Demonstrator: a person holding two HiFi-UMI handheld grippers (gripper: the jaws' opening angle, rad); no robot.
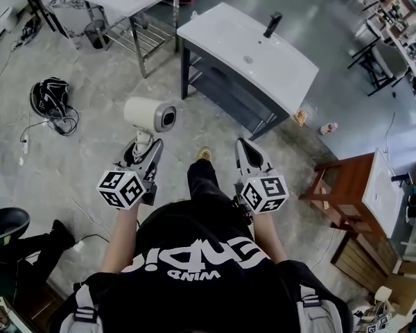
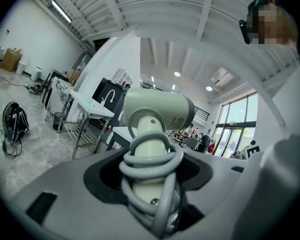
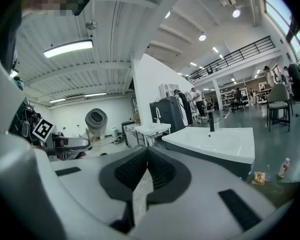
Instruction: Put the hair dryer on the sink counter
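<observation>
**Head view.** My left gripper (image 1: 144,154) is clamped on the handle of the hair dryer (image 1: 150,114). The barrel sits crosswise above the jaws, its dark round end to the right. I judge the handle was chosen because it is the one part narrow enough for the jaws to span. The dryer hangs over the floor, well apart from the sink counter (image 1: 215,26) and short of its near left corner, so it is not yet placed. My right gripper (image 1: 247,152) is alongside with its jaws together, and I judge it spare for this carry. The counter is a glossy white slab with a shallow basin, a black faucet (image 1: 272,24) at its far edge and a dark open frame beneath.

**Left gripper view.** The handle stands upright between the black ribbed pads. A grey cord (image 2: 151,160) is looped round it several times, so the pads bear partly on the cord. It looks rubbery, and the grip could creep. The dryer body is smooth, pale matte plastic with a cylindrical barrel.

**Right gripper view.** The pads meet at the tips with nothing between them. The counter top ahead is flat and bare beside the basin, which should be room enough to lay the dryer down.
</observation>
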